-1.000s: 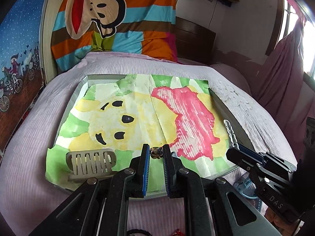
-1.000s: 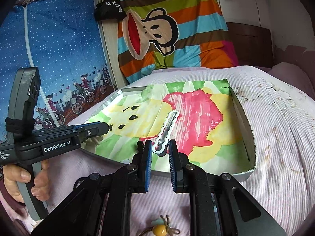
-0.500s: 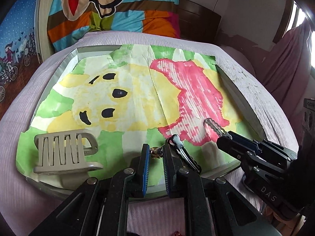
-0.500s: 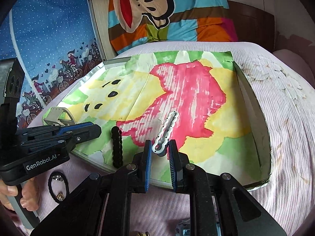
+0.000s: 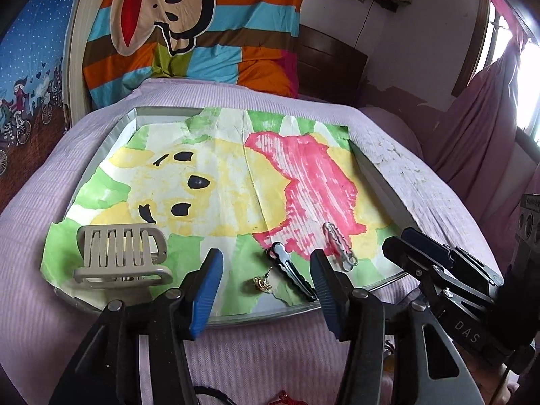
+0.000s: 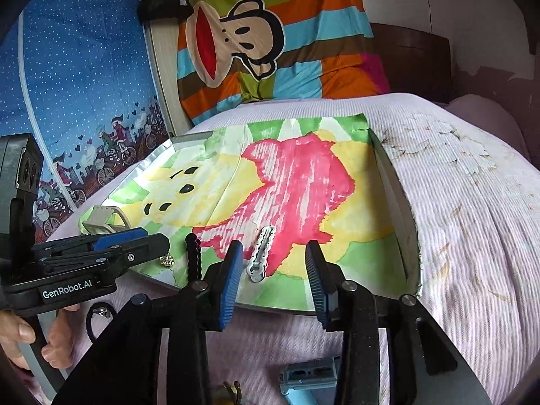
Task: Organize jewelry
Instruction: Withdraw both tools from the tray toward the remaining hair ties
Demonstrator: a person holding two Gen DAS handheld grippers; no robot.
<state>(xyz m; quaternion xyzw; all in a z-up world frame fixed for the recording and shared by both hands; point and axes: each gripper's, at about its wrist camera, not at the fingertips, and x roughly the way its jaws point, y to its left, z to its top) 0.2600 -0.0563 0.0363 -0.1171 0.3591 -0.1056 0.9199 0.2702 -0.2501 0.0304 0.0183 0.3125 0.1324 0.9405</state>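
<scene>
A metal tray [image 5: 111,135] lined with a painted paper sits on the bed. On the paper lie a gold earring [image 5: 262,282], a black hair clip [image 5: 293,276], a silver hair clip [image 5: 339,246] and a beige claw clip [image 5: 118,253]. My left gripper [image 5: 266,271] is open with the earring lying between its fingers. My right gripper [image 6: 274,271] is open just behind the silver clip [image 6: 260,253]. The black clip [image 6: 193,256], the earring [image 6: 167,260] and the claw clip [image 6: 101,217] also show in the right wrist view.
A black hair tie [image 6: 96,320] lies on the lilac bedspread by the left hand. A blue clip [image 6: 310,379] and a yellow trinket [image 6: 231,391] lie on the bedspread in front of the tray. A striped monkey pillow [image 5: 189,30] stands behind the tray.
Both grippers have opened. The left one let the gold earring down on the paper and the right one let the silver clip down; both have drawn back slightly.
</scene>
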